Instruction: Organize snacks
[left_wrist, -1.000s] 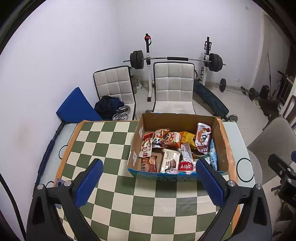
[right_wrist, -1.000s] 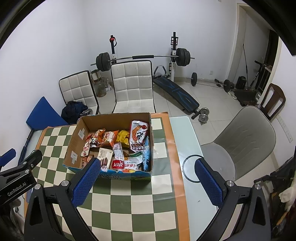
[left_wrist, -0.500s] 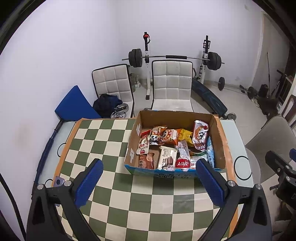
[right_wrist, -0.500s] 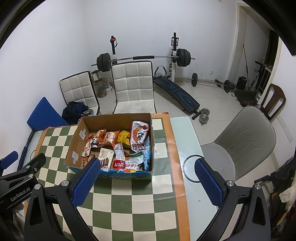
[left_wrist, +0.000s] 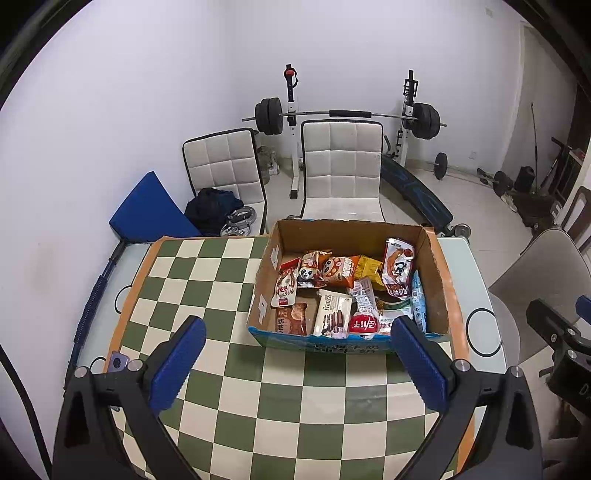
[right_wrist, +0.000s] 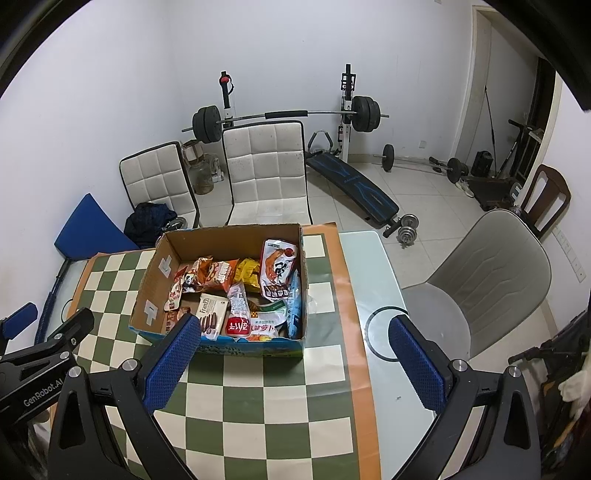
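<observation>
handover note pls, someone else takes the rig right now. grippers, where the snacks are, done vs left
Left gripper: open, empty, held above the checkered mat, short of the box.
Right gripper: open, empty, hanging near the box's front right corner.
Snacks: all loose in the open cardboard box on the mat, among them a biscuit pack at the front and a tall shrimp-print bag leaning at the right.
Done: nothing sorted; no snack lies outside the box.
Left: pick out and arrange every pack.
</observation>
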